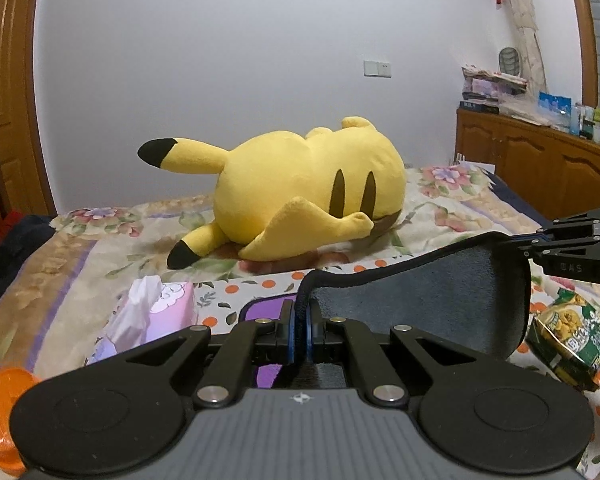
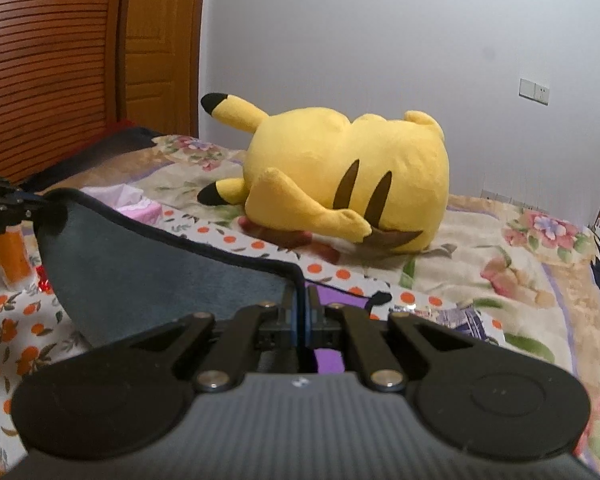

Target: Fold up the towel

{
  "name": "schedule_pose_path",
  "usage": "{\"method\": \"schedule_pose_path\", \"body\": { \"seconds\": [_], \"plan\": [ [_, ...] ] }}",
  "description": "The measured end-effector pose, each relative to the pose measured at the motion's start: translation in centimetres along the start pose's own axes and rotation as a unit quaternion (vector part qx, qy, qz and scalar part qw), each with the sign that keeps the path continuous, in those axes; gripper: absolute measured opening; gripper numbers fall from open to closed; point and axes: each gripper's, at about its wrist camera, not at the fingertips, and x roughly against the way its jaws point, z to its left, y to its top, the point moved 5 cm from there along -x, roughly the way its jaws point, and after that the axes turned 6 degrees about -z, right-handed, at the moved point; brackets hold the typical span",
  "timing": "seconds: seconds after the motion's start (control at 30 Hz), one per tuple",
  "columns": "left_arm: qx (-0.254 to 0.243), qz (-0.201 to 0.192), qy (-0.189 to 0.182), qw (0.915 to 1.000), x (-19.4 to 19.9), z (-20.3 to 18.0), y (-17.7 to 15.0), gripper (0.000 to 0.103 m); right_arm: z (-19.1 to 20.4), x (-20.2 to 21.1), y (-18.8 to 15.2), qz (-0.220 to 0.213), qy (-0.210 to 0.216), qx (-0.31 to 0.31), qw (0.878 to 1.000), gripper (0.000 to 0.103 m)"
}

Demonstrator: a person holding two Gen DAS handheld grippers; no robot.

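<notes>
Both claws, left claw (image 1: 301,314) and right claw (image 2: 301,304), pinch the towel (image 1: 420,300) corners above the bed (image 1: 80,256); next, I reckon, carry them across.

the towel (image 1: 420,300) hangs between the left gripper (image 1: 302,320) and the right gripper (image 2: 302,312), above the bed (image 1: 60,264). behind it a plush toy (image 1: 312,192) lies on the bed. a tissue pack (image 1: 156,312) sits left of the towel, a snack bag (image 1: 572,340) right.

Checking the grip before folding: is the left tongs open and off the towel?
No, the left tongs are shut on the grey towel's black-trimmed edge.
</notes>
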Motion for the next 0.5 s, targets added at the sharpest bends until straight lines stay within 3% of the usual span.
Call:
{"method": "schedule_pose_path", "body": {
  "seconds": [0.5],
  "plan": [
    [-0.021,-0.004,0.014,0.9997,-4.9,1.5,1.7,0.006,-0.9,-3.8,1.2,-0.006,-0.016,0.011,1.000,0.004]
  ]
}}
